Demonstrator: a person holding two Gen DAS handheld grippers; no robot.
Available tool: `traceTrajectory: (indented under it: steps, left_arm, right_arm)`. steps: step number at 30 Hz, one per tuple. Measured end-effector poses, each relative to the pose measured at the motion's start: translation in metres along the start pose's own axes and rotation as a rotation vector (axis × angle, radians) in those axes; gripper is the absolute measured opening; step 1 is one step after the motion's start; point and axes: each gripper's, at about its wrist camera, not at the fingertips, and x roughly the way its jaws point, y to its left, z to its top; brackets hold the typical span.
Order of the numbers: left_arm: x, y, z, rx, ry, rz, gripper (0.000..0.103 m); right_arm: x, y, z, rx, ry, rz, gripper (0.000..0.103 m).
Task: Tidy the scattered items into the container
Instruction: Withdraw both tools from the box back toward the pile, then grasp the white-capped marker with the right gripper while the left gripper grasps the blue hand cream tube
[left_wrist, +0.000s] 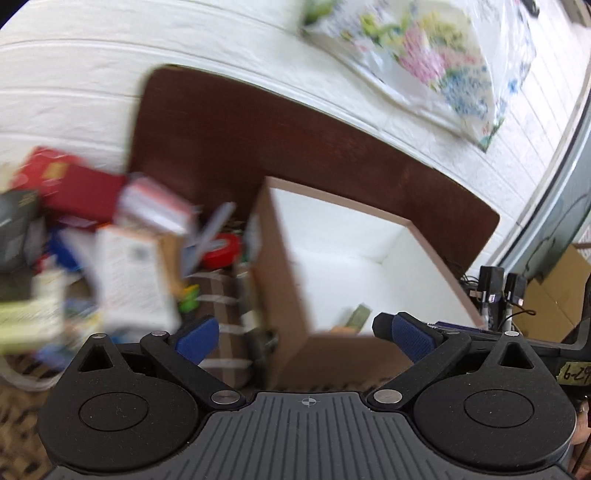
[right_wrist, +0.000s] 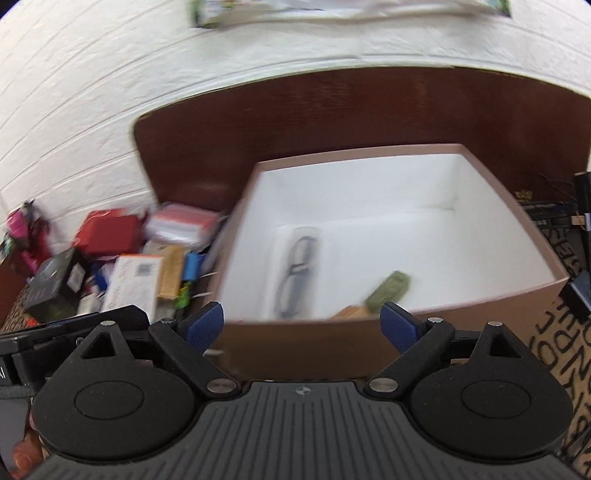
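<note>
A brown cardboard box (right_wrist: 491, 184) with a white lining stands on the patterned surface; the left wrist view shows it (left_wrist: 280, 280) tilted and blurred. Inside lie a clear packet with a dark cable (right_wrist: 297, 266), a green flat pack (right_wrist: 388, 290) and a tan item (right_wrist: 349, 313). Left of the box is a blurred heap of scattered items: a red box (right_wrist: 109, 230), a white labelled box (right_wrist: 133, 284), a black box (right_wrist: 55, 282), a red tape roll (left_wrist: 221, 249). My left gripper (left_wrist: 299, 334) is open and empty before the box's near corner. My right gripper (right_wrist: 303, 326) is open and empty at the box's near wall.
A dark brown headboard-like panel (right_wrist: 332, 122) stands behind the box against a white brick-pattern wall (right_wrist: 110, 74). A flowered plastic bag (left_wrist: 424, 55) hangs on the wall. Black gear (left_wrist: 495, 284) and a cardboard carton (left_wrist: 554, 288) sit to the right of the box.
</note>
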Motion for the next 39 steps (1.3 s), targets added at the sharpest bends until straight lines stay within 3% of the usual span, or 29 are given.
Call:
traceTrajectory:
  steps: [7, 10, 14, 21, 25, 29, 36, 38, 39]
  left_arm:
    - [-0.058, 0.08, -0.068, -0.056, 0.008, 0.16, 0.103]
    - [-0.064, 0.112, -0.087, -0.09, 0.037, 0.244, 0.103]
    - [-0.062, 0.134, -0.093, -0.098, 0.046, 0.267, 0.103]
    - [-0.032, 0.131, -0.072, -0.023, 0.009, 0.227, 0.096]
    - [-0.003, 0.13, -0.057, 0.031, 0.009, 0.22, 0.082]
    - [0.021, 0.135, -0.047, 0.035, 0.023, 0.238, 0.075]
    - [0.048, 0.135, -0.035, 0.061, 0.053, 0.232, 0.072]
    - [0.056, 0.136, -0.033, 0.056, 0.076, 0.234, 0.056]
    - [0.058, 0.136, -0.032, 0.057, 0.082, 0.235, 0.051]
  right_arm:
    - [0.008, 0.072, -0.079, -0.105, 0.039, 0.167, 0.1]
    - [0.024, 0.095, -0.111, -0.173, 0.077, 0.179, 0.1]
    - [0.039, 0.117, -0.135, -0.252, 0.104, 0.134, 0.098]
    - [0.061, 0.122, -0.13, -0.285, 0.089, 0.064, 0.083]
    - [0.074, 0.123, -0.121, -0.252, 0.077, 0.09, 0.065]
    - [0.087, 0.126, -0.113, -0.242, 0.065, 0.102, 0.059]
    - [0.107, 0.13, -0.098, -0.235, 0.051, 0.122, 0.038]
    - [0.111, 0.131, -0.096, -0.235, 0.049, 0.127, 0.035]
    - [0.113, 0.13, -0.095, -0.234, 0.048, 0.129, 0.027]
